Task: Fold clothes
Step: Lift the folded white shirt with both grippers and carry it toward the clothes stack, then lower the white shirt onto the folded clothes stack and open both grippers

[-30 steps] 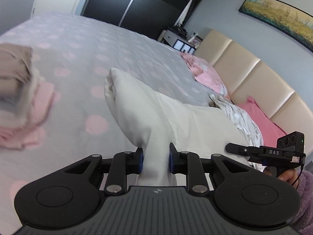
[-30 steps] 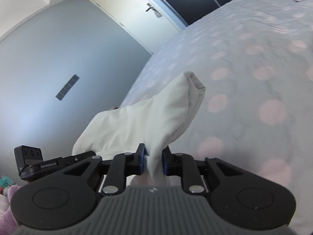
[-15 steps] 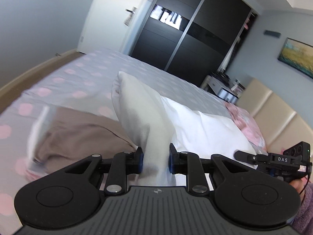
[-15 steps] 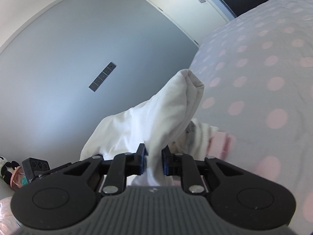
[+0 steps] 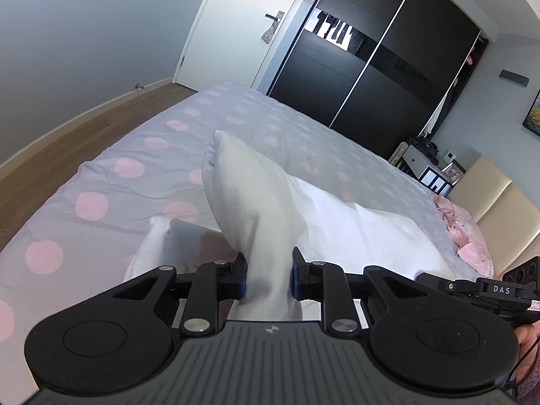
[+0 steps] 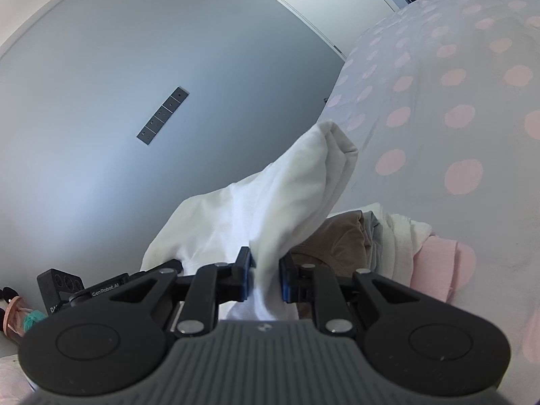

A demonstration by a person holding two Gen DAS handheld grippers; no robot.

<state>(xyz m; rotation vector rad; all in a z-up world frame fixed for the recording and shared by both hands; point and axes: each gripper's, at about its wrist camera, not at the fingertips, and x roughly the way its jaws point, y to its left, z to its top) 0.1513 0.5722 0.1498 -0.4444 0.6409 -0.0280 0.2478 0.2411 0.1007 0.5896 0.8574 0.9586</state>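
- A white garment [image 5: 266,202] is clamped between the jaws of the left gripper [image 5: 269,278]; the blue pads are pressed against a bunched fold of the cloth on both sides.
- The same white garment [image 6: 290,195] is pinched between the jaws of the right gripper [image 6: 265,278], with a folded corner standing up beyond the fingertips.
- The garment is thus held by both grippers at once and is stretched between them above the bed [image 5: 141,182], a broad white panel being seen to the right of the left gripper.
- In the left wrist view the right gripper [image 5: 489,288] is seen at the lower right edge, level with the left one, and part of a hand [image 5: 526,337] is glimpsed below it.
- In the right wrist view the left gripper [image 6: 77,292] is seen at the lower left edge.
- A stack of folded clothes [image 6: 398,246] lies on the bed just beneath and beyond the held garment; brown, grey, white and pink layers are visible in it.
- In the left wrist view only a white and grey edge of that stack [image 5: 168,236] shows, left of the held cloth.
- The bed is covered with a grey cover with pink dots [image 6: 455,108].
- Pink cloth [image 5: 465,229] lies near the beige headboard [image 5: 499,202].
- A dark sliding wardrobe [image 5: 371,67] and a white door [image 5: 243,27] stand beyond the bed.
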